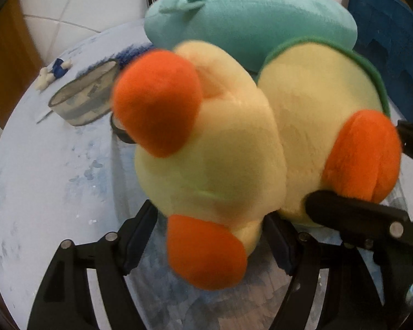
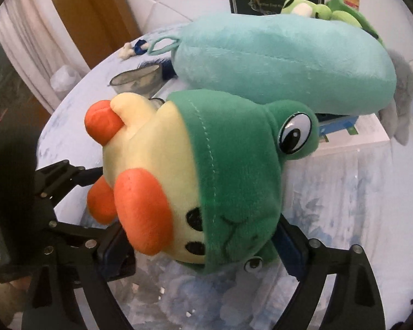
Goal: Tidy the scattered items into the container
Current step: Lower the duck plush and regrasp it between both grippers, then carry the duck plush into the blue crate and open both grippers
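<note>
The duck plush (image 2: 157, 148) is pale yellow with orange beak and feet, black dot eyes, and a green frog hood (image 2: 234, 151) bearing white-and-black eyes. The long plush (image 2: 283, 60) behind it is plain teal. The desk (image 1: 55, 165) is white, mottled blue. Both tongs are black.

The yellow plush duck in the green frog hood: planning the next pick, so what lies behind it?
Behind the yellow plush duck lies a long teal plush, with a round clear tub to its left. Whatever sits beneath the teal plush is mostly hidden.
</note>
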Motion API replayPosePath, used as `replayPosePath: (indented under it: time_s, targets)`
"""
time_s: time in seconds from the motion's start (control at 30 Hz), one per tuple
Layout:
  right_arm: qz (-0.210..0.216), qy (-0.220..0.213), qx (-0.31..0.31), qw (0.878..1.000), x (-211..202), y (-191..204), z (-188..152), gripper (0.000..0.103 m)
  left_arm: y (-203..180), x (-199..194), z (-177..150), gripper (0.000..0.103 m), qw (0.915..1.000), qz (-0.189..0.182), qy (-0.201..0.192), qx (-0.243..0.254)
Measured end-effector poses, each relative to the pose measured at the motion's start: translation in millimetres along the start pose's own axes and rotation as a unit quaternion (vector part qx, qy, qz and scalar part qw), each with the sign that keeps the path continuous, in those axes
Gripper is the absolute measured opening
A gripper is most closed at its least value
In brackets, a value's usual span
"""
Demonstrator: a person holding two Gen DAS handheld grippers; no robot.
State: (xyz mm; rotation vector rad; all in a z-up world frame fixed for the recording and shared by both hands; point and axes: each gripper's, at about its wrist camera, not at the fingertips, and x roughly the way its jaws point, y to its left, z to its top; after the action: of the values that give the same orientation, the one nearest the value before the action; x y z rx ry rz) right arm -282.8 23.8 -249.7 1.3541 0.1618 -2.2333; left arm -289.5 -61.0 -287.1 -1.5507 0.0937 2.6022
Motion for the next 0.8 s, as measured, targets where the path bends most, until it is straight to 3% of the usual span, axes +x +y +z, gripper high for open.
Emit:
replayPosePath:
  time_s: [0.07, 0.1, 0.17, 0.5, 0.8]
  targets:
    - [-0.003, -0.004, 0.002, 1.0, 5.3, 0.3, 1.0, 0.092, 0.3, 1.2, 1.1, 0.071, 0.9999, -0.004, -0.005, -0.008]
    - [-0.001, -0.004, 0.007, 1.0, 7.9, -0.7, 0.9, 0.092, -1.4, -0.1, 1.0, 0.062, 1.0, -0.003, -0.006, -0.006]
    - [0.002, -0.005, 0.015, 1.0, 8.1, -0.4, 0.6, 0.088, -5.3, -5.2, 0.7, 0.056, 1.0, 0.002, -0.009, 0.002]
    - [0.01, -0.086, 0.017, 0.996, -48.9, 19.3, 9.0, 0.085, -2.0, -78.6, 17.0, 0.055, 0.9952, 0.005, -0.094, 0.029]
    - [-0.02, -0.16, 0.024, 0.987, -123.2, 8.7, 37.2, 0.085, -21.0, -133.1, 62.6, 0.055, 0.9845, -0.014, -0.165, 0.059]
